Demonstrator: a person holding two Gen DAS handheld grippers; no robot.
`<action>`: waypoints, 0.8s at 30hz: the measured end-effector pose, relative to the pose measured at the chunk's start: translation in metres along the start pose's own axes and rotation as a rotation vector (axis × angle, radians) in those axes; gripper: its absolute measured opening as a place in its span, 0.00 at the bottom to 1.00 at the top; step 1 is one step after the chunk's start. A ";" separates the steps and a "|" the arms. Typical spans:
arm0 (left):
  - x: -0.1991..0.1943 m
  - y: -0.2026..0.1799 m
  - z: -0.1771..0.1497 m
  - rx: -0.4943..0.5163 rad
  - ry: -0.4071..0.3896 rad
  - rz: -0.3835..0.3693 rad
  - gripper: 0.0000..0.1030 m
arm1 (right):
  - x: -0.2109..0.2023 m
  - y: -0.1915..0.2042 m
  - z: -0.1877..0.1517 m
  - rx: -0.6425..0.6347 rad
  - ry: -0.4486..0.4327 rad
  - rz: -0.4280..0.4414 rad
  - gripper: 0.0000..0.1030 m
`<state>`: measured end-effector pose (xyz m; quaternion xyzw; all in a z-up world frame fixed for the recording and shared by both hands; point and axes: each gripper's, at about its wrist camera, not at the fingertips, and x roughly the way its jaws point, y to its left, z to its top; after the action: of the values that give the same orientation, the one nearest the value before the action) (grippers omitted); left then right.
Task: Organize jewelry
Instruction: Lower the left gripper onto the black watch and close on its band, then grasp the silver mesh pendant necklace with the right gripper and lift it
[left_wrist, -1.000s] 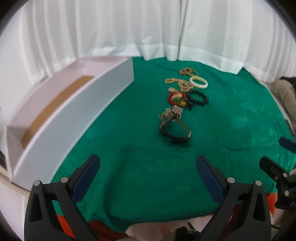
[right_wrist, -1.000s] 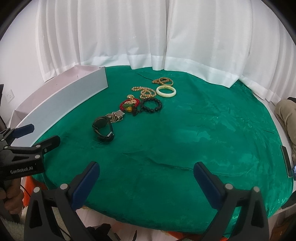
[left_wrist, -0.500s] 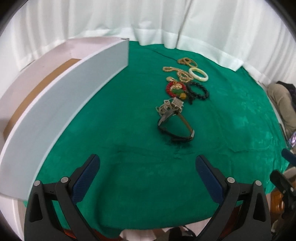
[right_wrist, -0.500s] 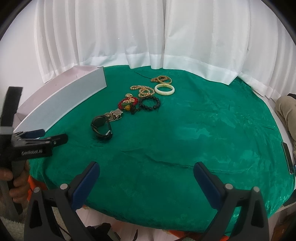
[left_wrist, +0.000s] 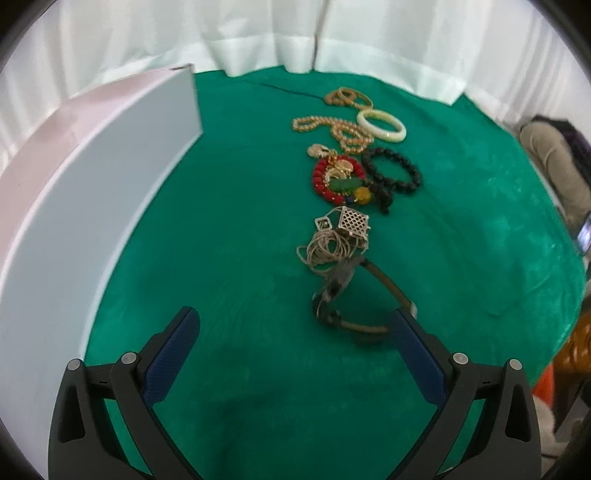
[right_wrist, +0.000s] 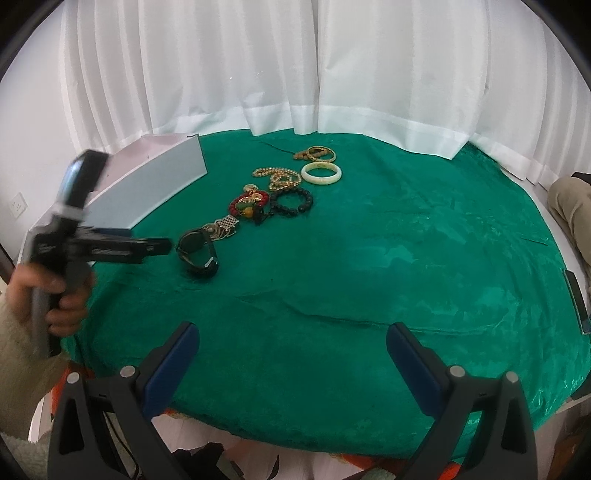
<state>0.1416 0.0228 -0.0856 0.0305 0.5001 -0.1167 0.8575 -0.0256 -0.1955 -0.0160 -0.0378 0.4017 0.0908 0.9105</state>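
Jewelry lies in a row on the green cloth (left_wrist: 240, 229). Nearest is a dark watch (left_wrist: 354, 295) with a brown strap, then a tangled chain with a square pendant (left_wrist: 341, 234), a red bead bracelet (left_wrist: 334, 177), a black bead bracelet (left_wrist: 393, 171), a gold bead necklace (left_wrist: 332, 129), a white bangle (left_wrist: 380, 125) and brown beads (left_wrist: 345, 96). My left gripper (left_wrist: 293, 332) is open just short of the watch, whose strap sits by the right fingertip. From the right wrist view the left gripper (right_wrist: 147, 246) hovers beside the watch (right_wrist: 197, 251). My right gripper (right_wrist: 291, 343) is open over the cloth's near edge, holding nothing.
A long white box (left_wrist: 92, 192) with pale pink inner walls stands along the left side of the cloth. White curtains (right_wrist: 295, 74) hang behind. A hand (right_wrist: 62, 295) in a cream sleeve holds the left gripper. A person's tan-clad leg (right_wrist: 570, 195) and a phone (right_wrist: 576, 295) are at the right edge.
My left gripper has moved forward and right over the cloth, closing in on the watch. The right gripper has barely shifted.
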 end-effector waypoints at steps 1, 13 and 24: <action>0.008 -0.004 0.002 0.023 0.006 0.008 0.97 | 0.000 0.000 0.000 -0.002 -0.001 -0.001 1.00; -0.002 0.000 -0.015 -0.009 -0.007 -0.030 0.15 | 0.019 -0.009 0.006 0.037 0.033 0.007 1.00; -0.070 0.065 -0.064 -0.229 -0.092 0.088 0.15 | 0.105 0.045 0.045 0.009 0.123 0.325 1.00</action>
<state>0.0688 0.1089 -0.0613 -0.0511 0.4686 -0.0223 0.8816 0.0676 -0.1308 -0.0632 0.0262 0.4579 0.2328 0.8576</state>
